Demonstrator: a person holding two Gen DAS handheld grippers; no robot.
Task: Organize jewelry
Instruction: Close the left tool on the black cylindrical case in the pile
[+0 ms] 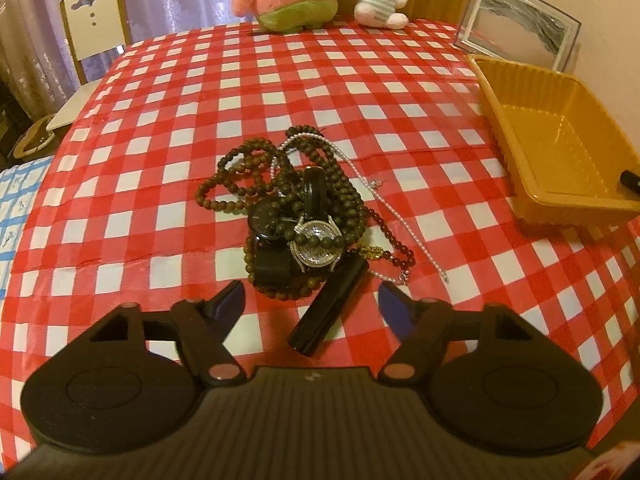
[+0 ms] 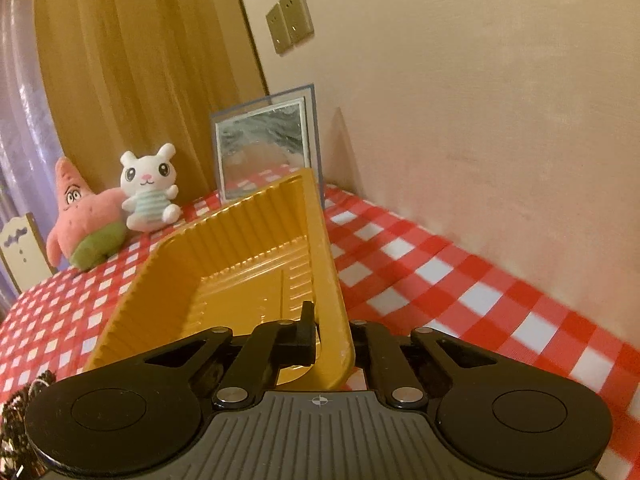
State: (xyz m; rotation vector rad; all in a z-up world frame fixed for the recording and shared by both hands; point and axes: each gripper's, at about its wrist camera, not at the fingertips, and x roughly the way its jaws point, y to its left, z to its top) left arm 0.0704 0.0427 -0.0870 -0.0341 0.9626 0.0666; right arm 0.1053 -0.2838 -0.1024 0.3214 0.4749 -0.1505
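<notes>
The right hand-held gripper (image 2: pixel 320 330) pinches the yellow tray (image 2: pixel 240 264) wall to steady it while the left hand-held gripper (image 1: pixel 311 300), spread, hovers over the jewelry pile (image 1: pixel 296 216) for picking.

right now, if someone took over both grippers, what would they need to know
Right gripper: jaws shut on the near wall of the empty ribbed yellow plastic tray, holding it.
Left gripper: jaws open, nothing held, above the tangled jewelry pile on the red-and-white checked tablecloth.
Pile: brown bead strands, pearl chain, black watch, silver crystal-faced watch with its black strap toward the left gripper.
Done: tray gripped.
Left: everything still to move into the tray.
</notes>
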